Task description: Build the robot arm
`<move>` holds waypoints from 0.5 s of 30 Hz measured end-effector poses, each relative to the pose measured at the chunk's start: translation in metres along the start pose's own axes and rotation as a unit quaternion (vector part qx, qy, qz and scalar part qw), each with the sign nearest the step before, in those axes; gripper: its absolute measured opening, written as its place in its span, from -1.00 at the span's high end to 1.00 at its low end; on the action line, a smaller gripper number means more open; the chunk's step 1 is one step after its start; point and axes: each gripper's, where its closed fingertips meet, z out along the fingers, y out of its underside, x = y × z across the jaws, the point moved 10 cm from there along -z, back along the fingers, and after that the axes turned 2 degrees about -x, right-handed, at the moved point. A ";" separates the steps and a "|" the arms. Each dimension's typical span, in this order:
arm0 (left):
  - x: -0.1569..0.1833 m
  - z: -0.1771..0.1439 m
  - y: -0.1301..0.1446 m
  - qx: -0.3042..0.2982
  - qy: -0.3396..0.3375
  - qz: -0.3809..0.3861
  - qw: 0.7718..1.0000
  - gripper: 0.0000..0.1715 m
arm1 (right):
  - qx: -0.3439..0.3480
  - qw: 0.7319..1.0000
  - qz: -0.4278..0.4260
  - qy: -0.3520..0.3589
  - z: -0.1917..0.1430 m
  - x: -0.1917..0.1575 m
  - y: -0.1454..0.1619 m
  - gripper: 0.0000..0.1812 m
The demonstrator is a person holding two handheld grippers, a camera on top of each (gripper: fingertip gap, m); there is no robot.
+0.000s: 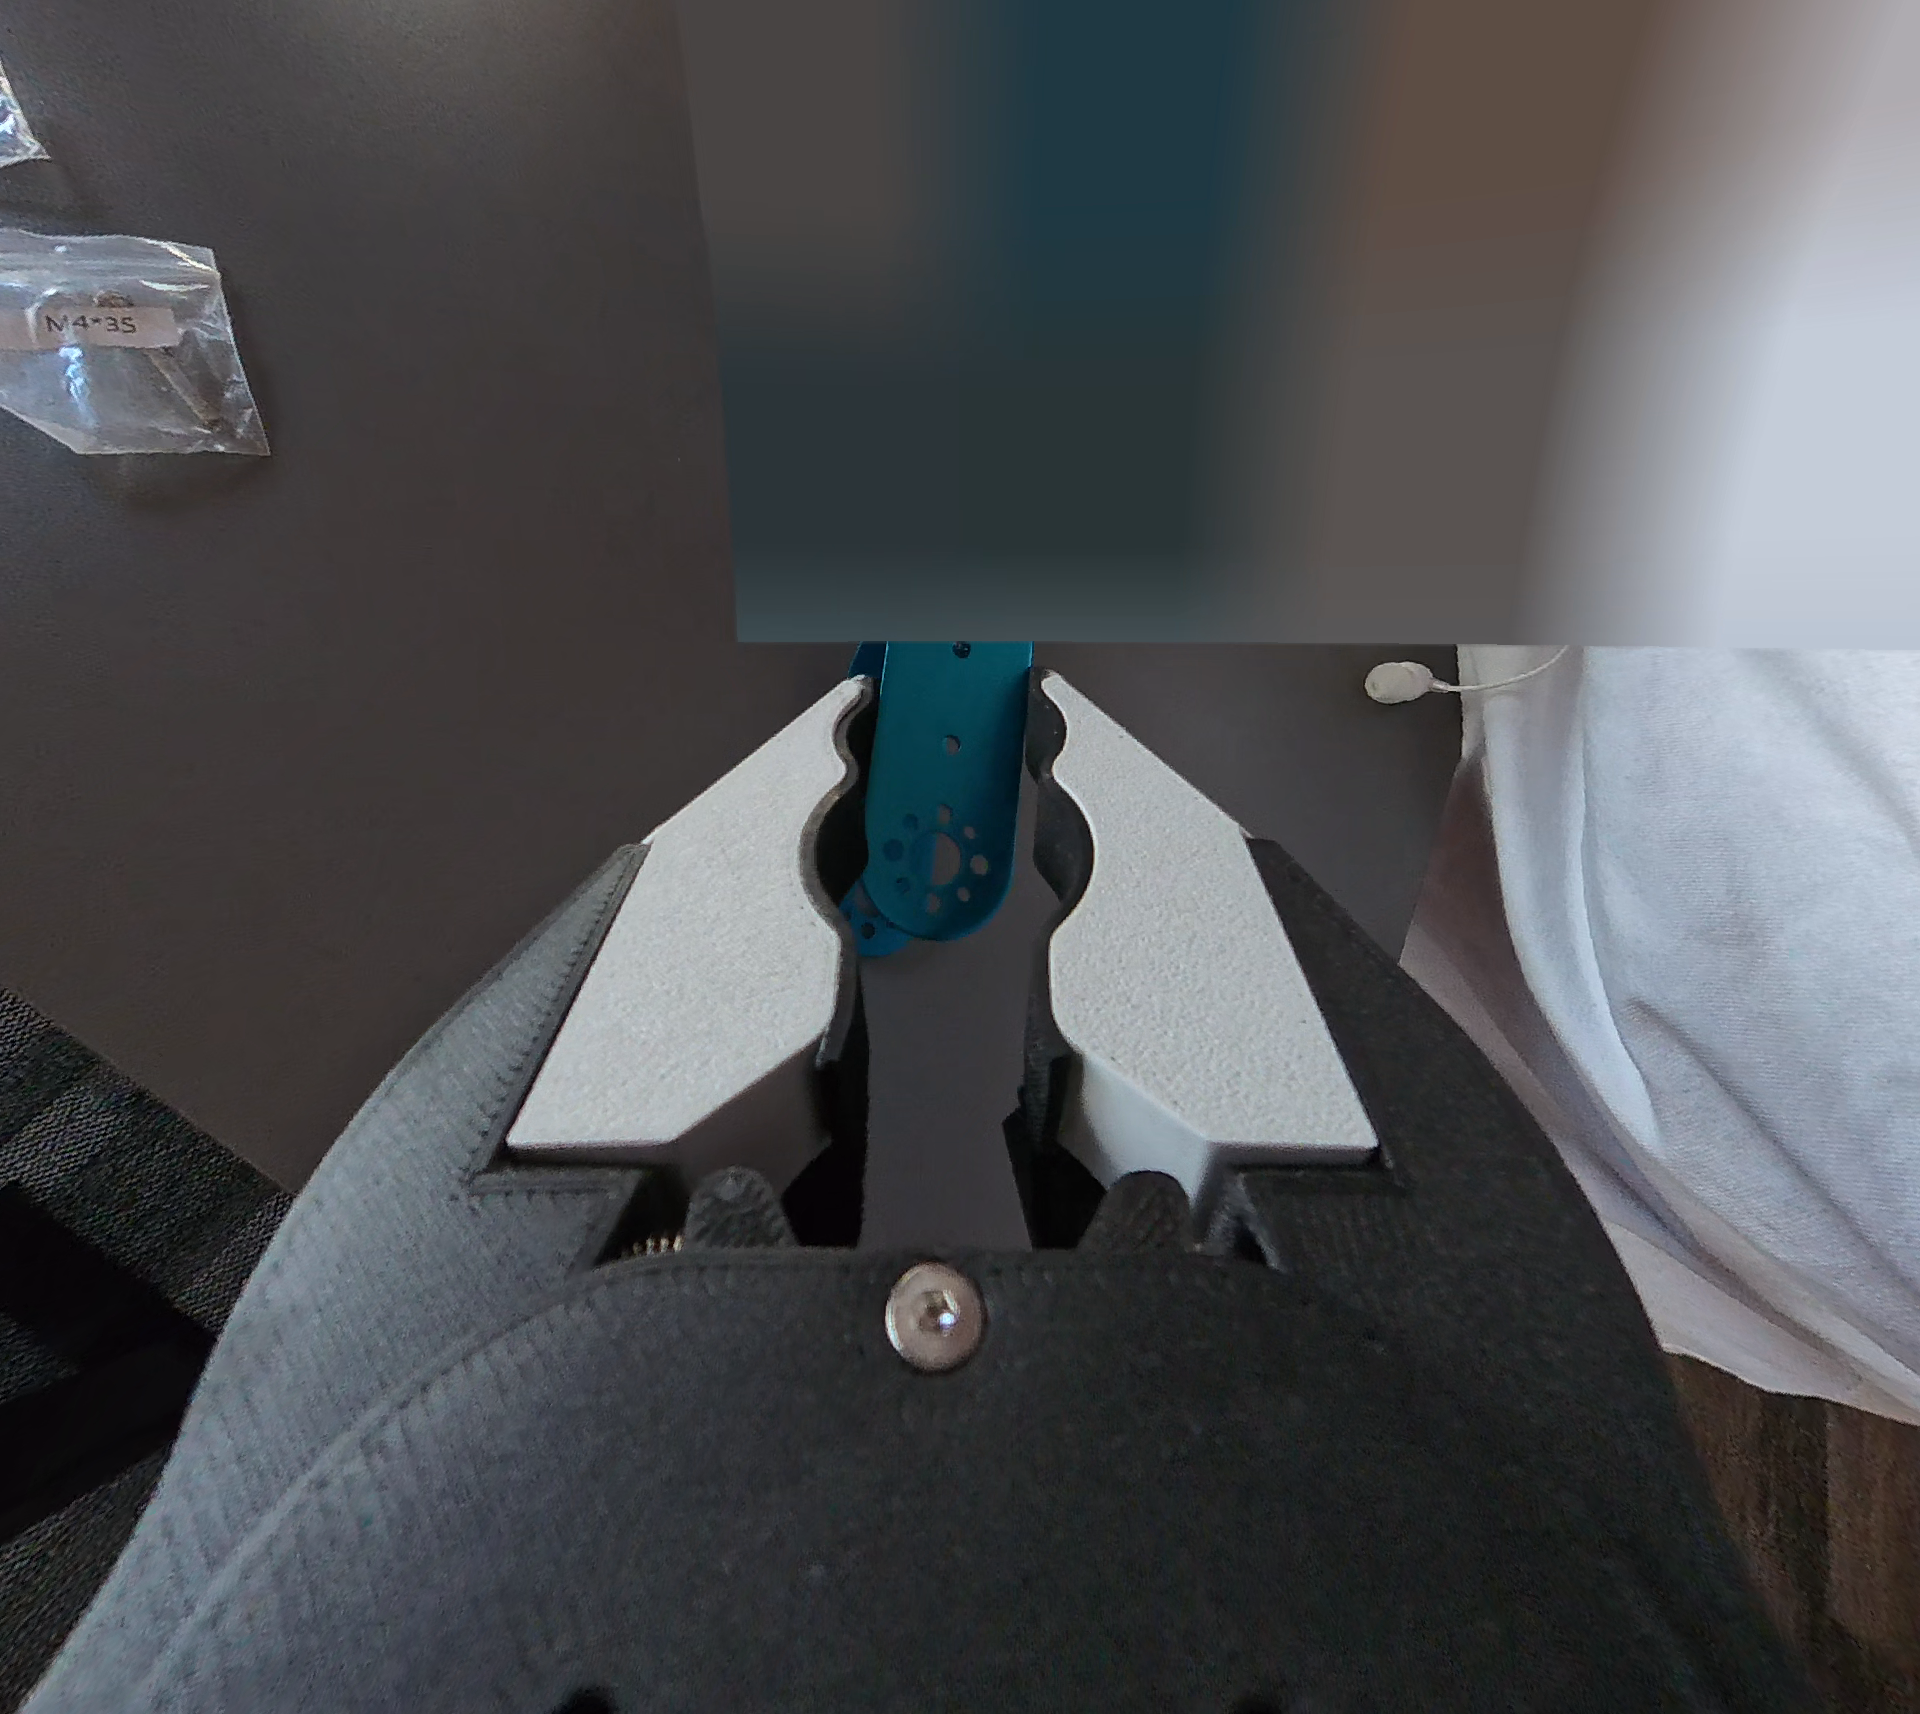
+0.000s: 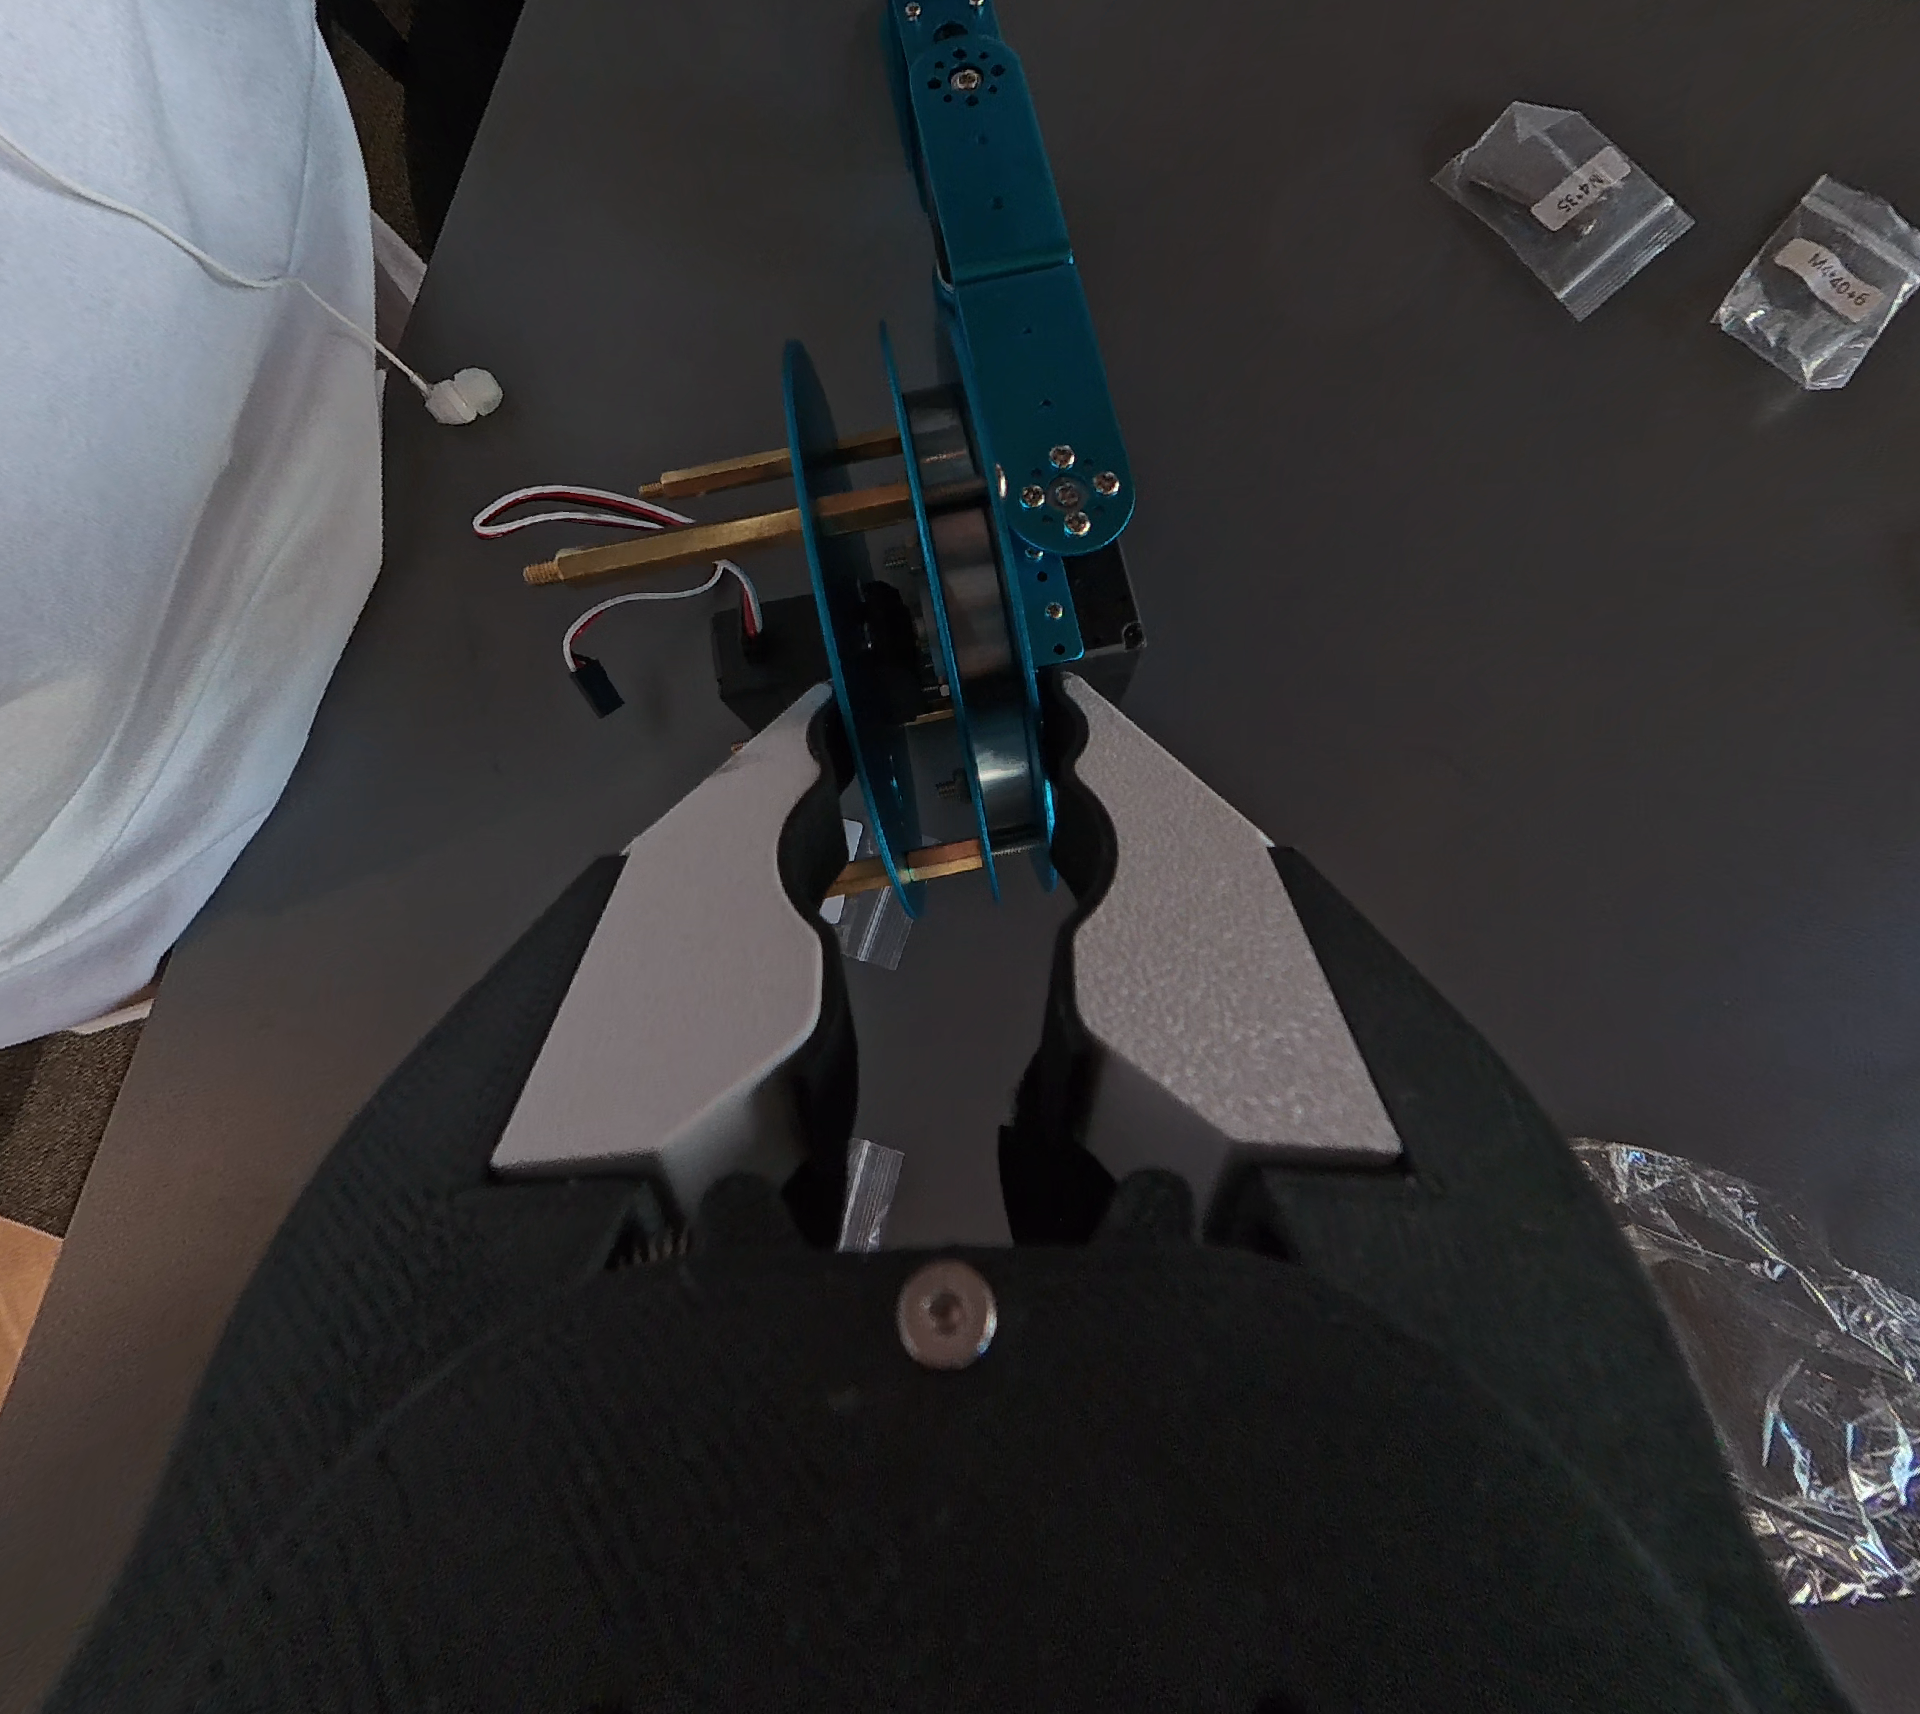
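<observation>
A blue metal robot-arm assembly lies over a dark grey table (image 2: 1351, 625). In the right wrist view my right gripper (image 2: 940, 708) is shut on its round blue base plates (image 2: 935, 708), which carry brass standoffs (image 2: 727, 537) and a black servo (image 2: 1101, 615). Blue link brackets (image 2: 997, 262) run away from the base toward the far end. In the left wrist view my left gripper (image 1: 951, 698) is shut on the perforated blue bracket end (image 1: 935, 833). The bracket's far part is hidden by a blurred patch.
Small clear bags of hardware lie on the table (image 2: 1558, 204) (image 2: 1818, 282) (image 1: 125, 345). Crumpled clear plastic (image 2: 1787, 1352) lies near right. Red-white servo wires with a black plug (image 2: 592, 677) lie left of the base. A person's white garment (image 2: 156, 417) and a white earbud (image 2: 462, 399) are at the left. About 20 cm separates my left fingertips from my right. The white earbud (image 2: 462, 399) sits 15 cm or so from the ends of my left fingers.
</observation>
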 end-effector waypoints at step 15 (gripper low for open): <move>-0.001 0.000 0.000 0.000 0.005 -0.001 1.000 0.70 | -0.003 1.000 -0.006 -0.001 0.000 -0.001 0.000 0.61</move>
